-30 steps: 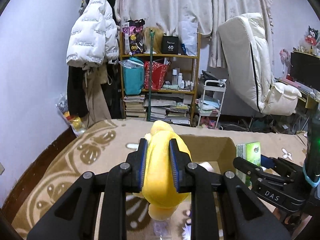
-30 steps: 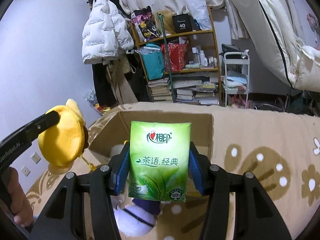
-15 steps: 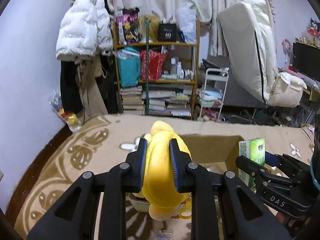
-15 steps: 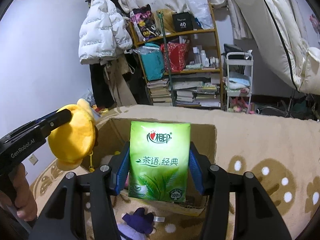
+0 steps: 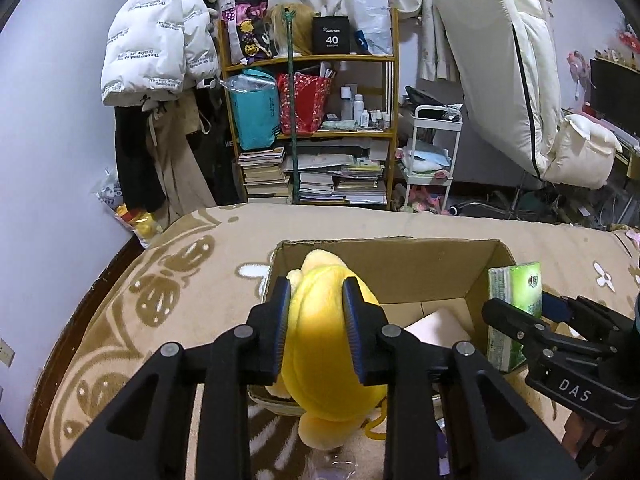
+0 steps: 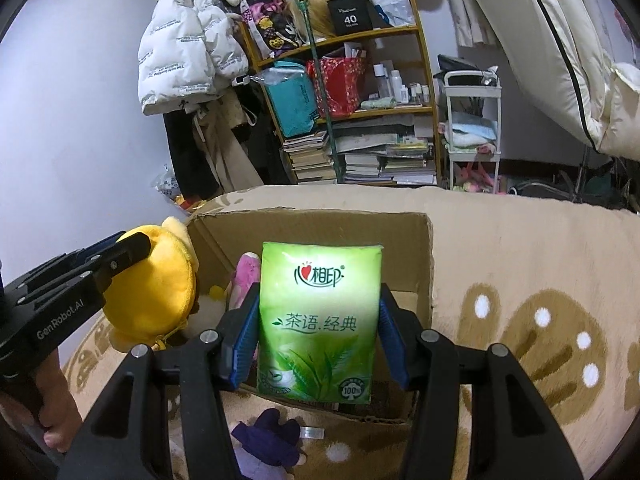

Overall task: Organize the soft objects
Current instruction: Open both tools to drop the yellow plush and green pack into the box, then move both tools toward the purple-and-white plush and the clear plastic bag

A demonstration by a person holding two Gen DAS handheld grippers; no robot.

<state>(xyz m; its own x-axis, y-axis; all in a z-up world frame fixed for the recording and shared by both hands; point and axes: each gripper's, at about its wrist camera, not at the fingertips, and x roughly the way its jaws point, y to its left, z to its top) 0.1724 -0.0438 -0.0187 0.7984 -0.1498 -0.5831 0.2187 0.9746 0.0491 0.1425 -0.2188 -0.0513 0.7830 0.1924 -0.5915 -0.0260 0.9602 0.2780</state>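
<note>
My left gripper (image 5: 315, 312) is shut on a yellow plush toy (image 5: 324, 344) and holds it above the near left edge of an open cardboard box (image 5: 400, 256). The plush also shows in the right wrist view (image 6: 156, 288). My right gripper (image 6: 318, 328) is shut on a green tissue pack (image 6: 320, 320) above the box's near edge (image 6: 424, 264). The pack shows at the right in the left wrist view (image 5: 516, 304). A pink soft toy (image 6: 246, 276) lies inside the box.
The box sits on a beige patterned blanket (image 6: 540, 280). A purple plush (image 6: 268, 436) lies on the blanket in front of the box. A cluttered shelf (image 5: 312, 120), a hanging white jacket (image 5: 156, 36) and a white cart (image 5: 432, 148) stand behind.
Both grippers have moved forward toward the box with their loads. The yellow plush and the tissue pack now hang over its near edge.
</note>
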